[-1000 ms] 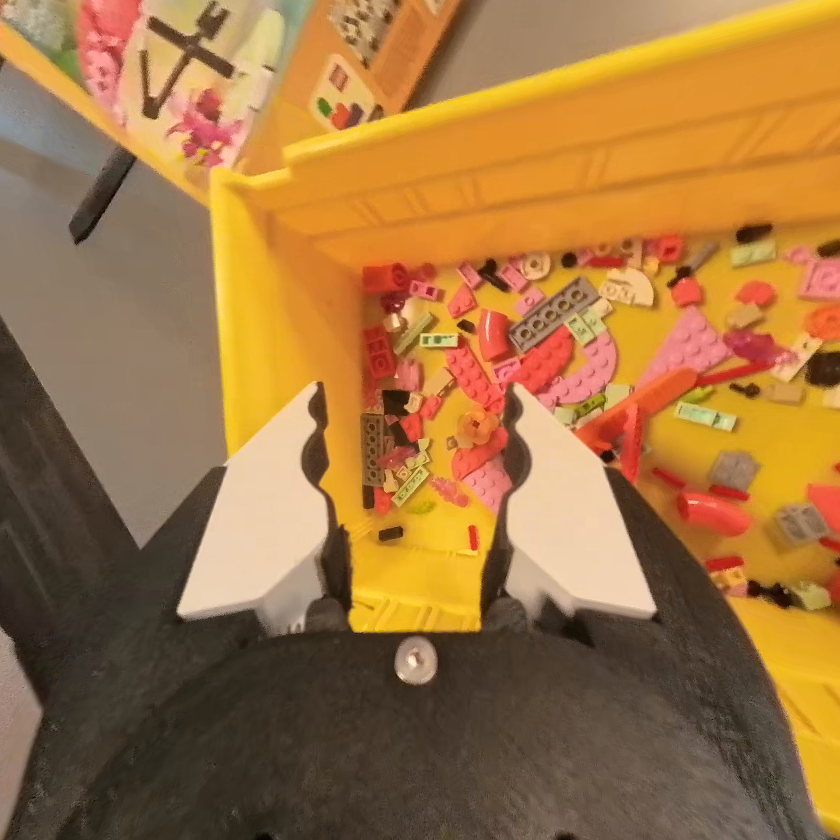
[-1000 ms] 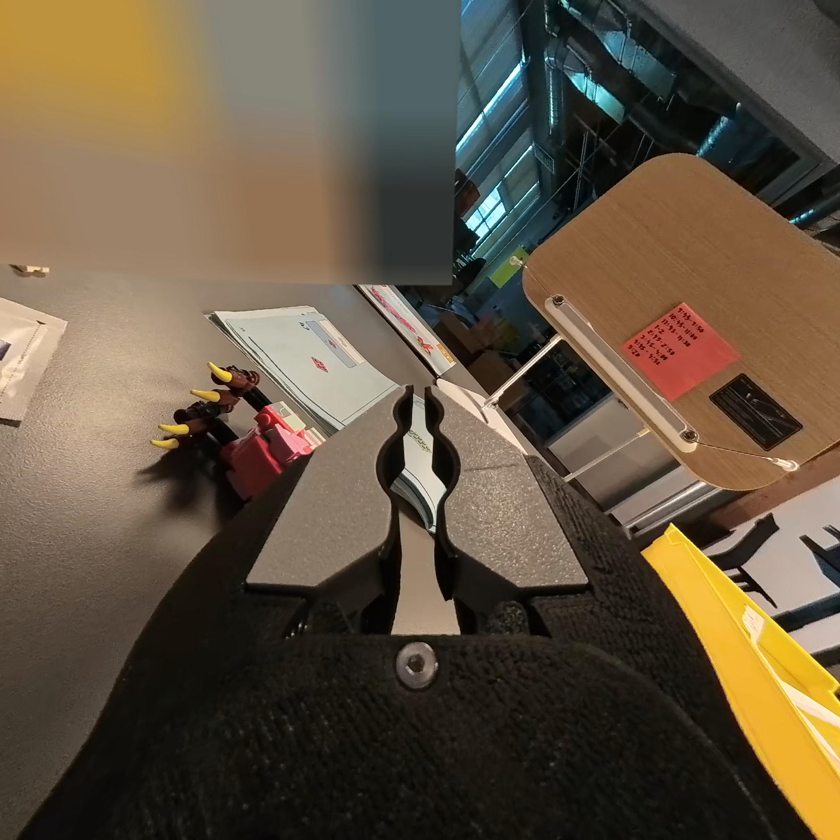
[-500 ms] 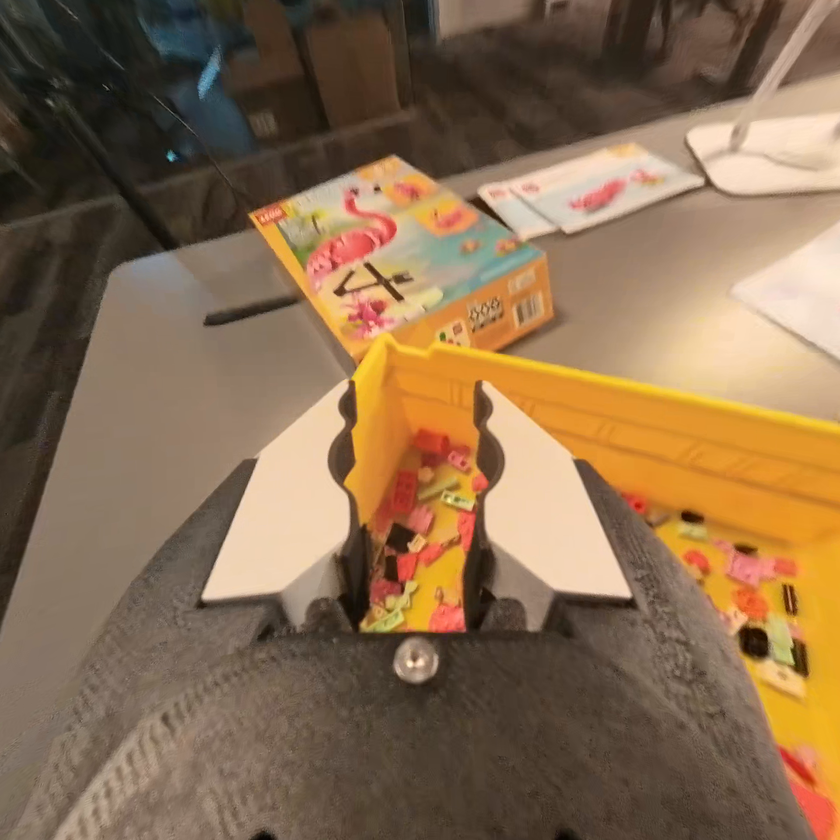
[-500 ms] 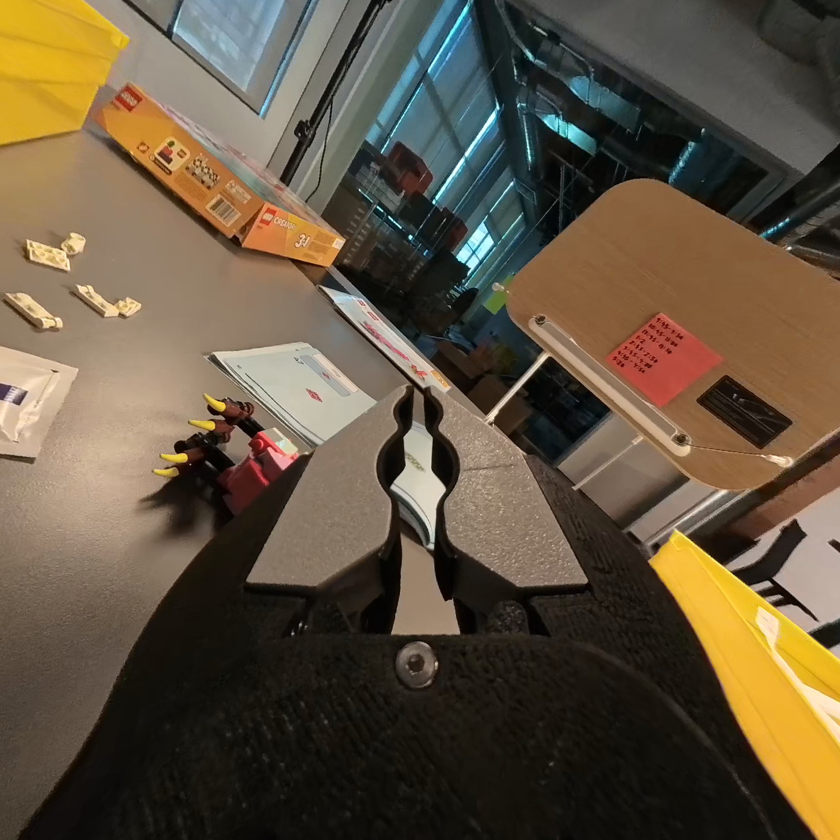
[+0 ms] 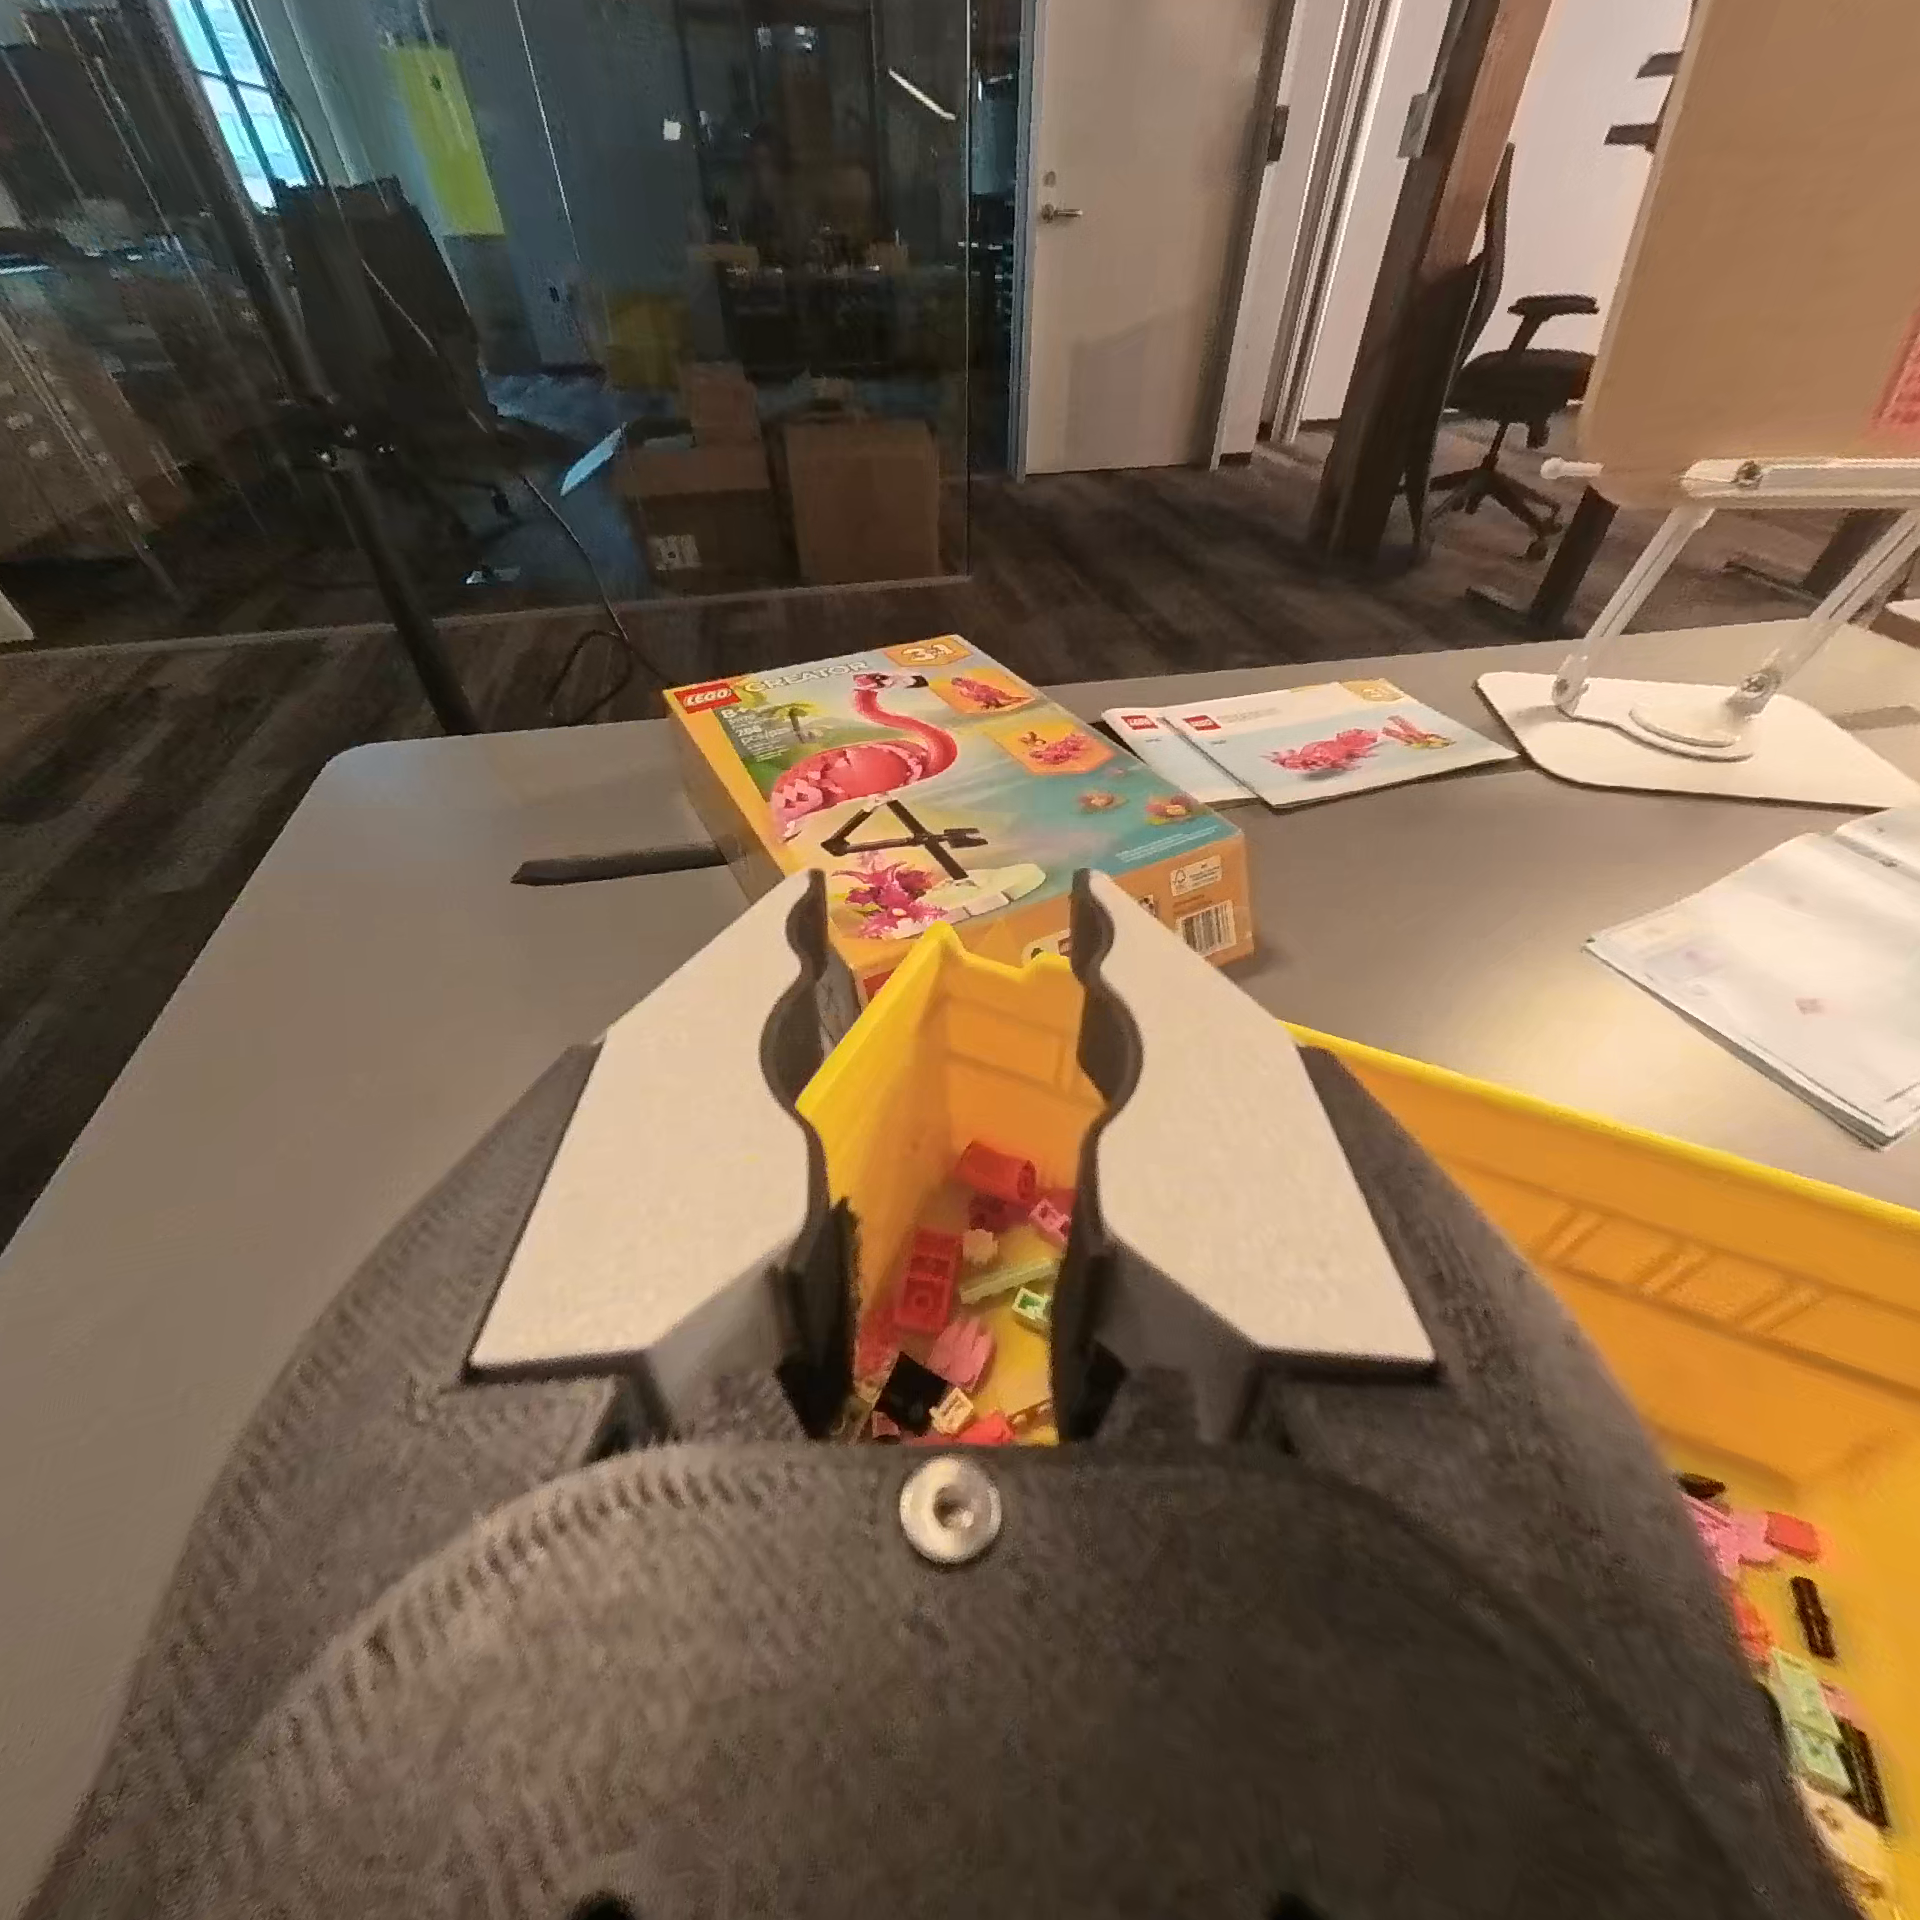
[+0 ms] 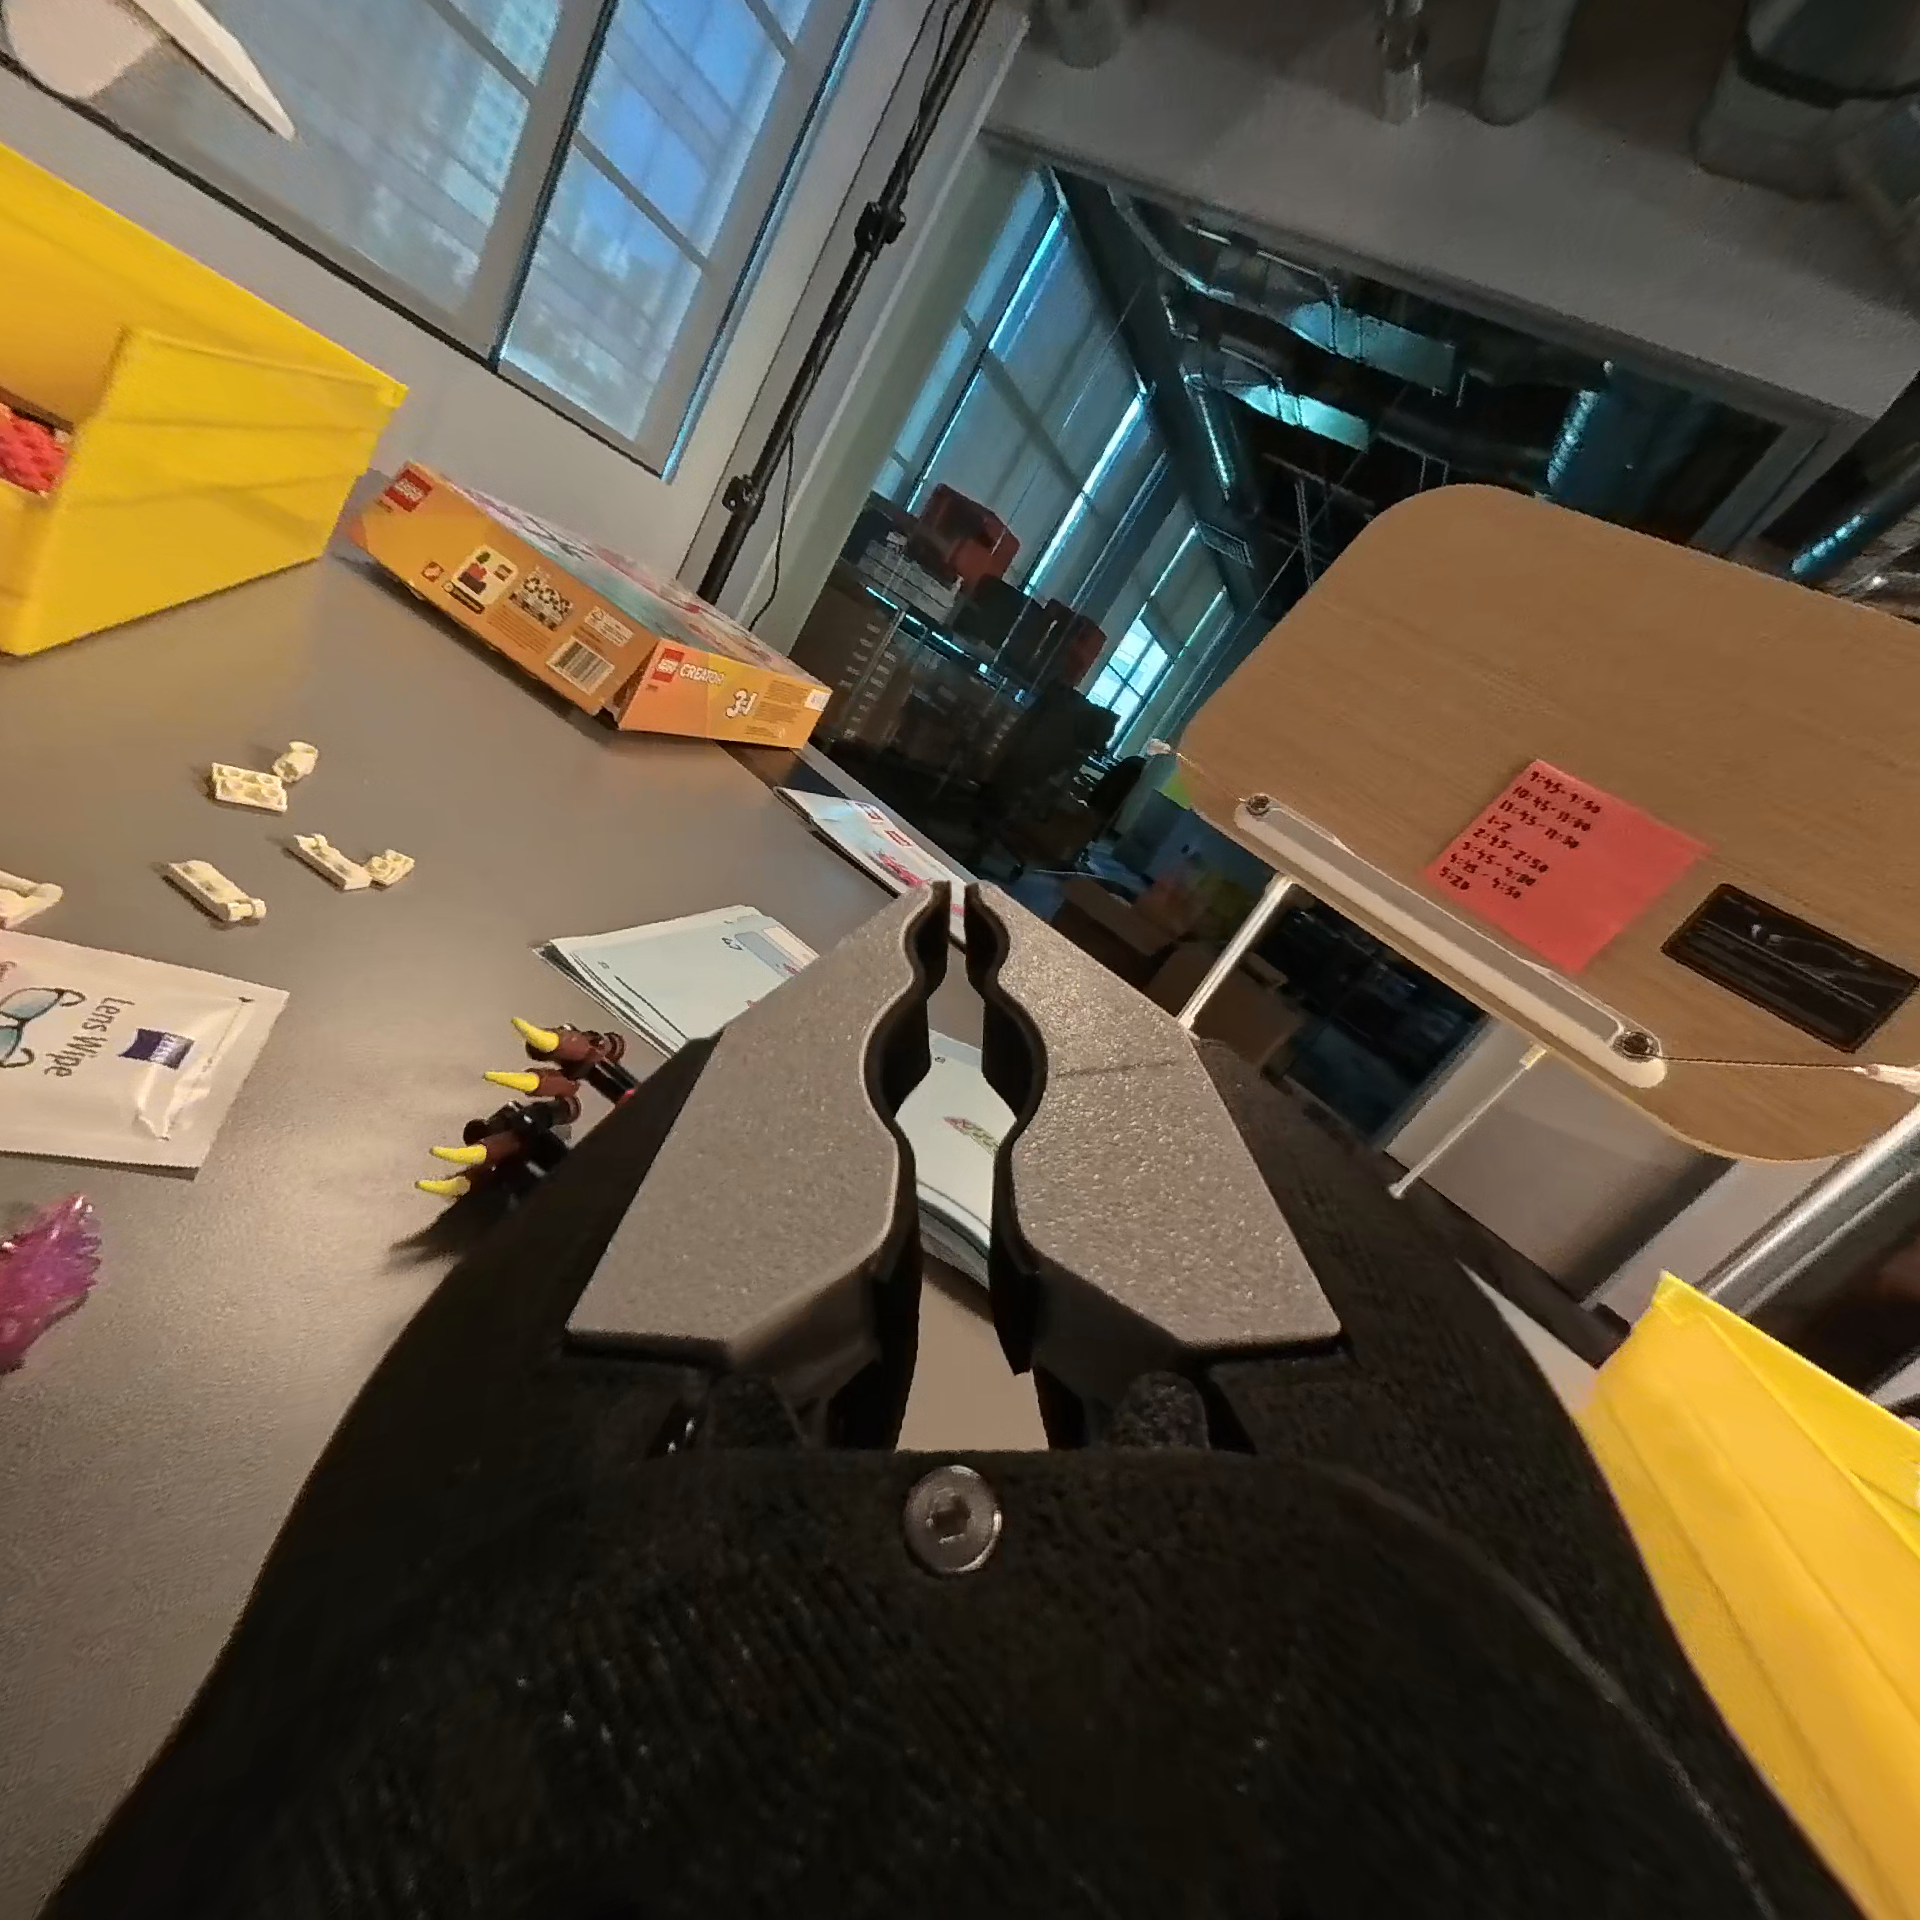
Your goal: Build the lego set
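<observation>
My left hand-held gripper is partly open, its pale fingers well apart with nothing gripped. It hangs over the corner of the yellow bin; the bin's corner wall shows between the fingers, but I cannot tell whether either pad touches it. Loose toy bricks, red, pink, black and pale green, lie on the bin floor below the gap. Just beyond the bin corner a printed cardboard box lies flat on the grey bench. Instruction booklets lie farther right, next to the white base of a stand.

My right hand-held gripper is closed, its dark fingertips almost meeting with nothing between them. It hovers low over the bench. Nearest to it on the left is a small dark brick assembly with yellow claws. A white sachet lies left of that, and small white pieces lie beyond it. An open booklet lies just ahead of the fingers. A wooden board with a red note stands to the right.
</observation>
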The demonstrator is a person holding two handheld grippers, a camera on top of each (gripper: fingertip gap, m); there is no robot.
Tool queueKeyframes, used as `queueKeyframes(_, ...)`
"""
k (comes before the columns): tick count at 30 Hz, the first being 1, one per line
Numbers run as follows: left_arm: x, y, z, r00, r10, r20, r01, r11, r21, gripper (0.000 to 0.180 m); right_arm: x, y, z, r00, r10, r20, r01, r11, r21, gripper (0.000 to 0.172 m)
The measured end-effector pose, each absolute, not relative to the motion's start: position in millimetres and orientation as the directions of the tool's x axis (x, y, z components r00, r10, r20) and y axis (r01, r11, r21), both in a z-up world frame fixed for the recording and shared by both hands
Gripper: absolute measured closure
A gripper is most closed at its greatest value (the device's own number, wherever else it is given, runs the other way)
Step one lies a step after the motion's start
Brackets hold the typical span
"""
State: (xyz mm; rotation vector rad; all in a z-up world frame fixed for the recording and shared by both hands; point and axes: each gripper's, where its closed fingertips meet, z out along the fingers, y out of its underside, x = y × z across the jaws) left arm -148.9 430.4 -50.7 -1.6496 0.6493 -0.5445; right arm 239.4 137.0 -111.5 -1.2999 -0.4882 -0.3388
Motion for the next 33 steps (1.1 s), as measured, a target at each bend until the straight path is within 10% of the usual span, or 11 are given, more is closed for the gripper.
queueKeyframes(33,-152.2,429.8,-48.7,0.722,-0.691,0.042,-0.066,-0.129,-0.990,0.147,257.8,143.5,-106.1,0.885,-0.039,0.464,0.460,0.225,-0.859,0.172)
